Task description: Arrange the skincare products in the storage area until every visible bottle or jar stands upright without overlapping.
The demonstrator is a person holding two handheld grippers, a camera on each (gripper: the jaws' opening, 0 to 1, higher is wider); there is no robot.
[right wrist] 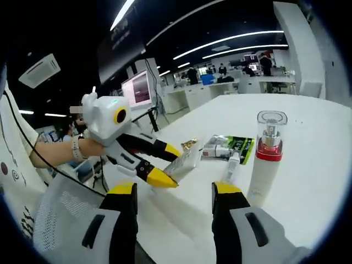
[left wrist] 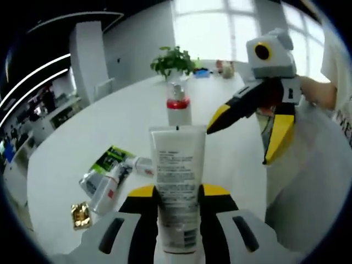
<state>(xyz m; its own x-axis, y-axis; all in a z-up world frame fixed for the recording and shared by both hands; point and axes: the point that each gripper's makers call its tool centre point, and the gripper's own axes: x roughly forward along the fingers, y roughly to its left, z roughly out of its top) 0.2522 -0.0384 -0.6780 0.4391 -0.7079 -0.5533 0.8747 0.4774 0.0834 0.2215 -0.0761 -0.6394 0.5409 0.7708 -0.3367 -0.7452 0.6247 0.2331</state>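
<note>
Holding white plastic squeeze tube clamped in my left gripper, long axis toward red-collared white pump bottle standing ahead; right gripper jaws apart, empty, nearer bottle.

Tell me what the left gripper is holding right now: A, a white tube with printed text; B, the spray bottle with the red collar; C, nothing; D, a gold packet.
A: in the left gripper view, the left gripper has its jaws closed on the white tube, while the spray bottle stands free on the table and the gold packet lies apart.
</note>
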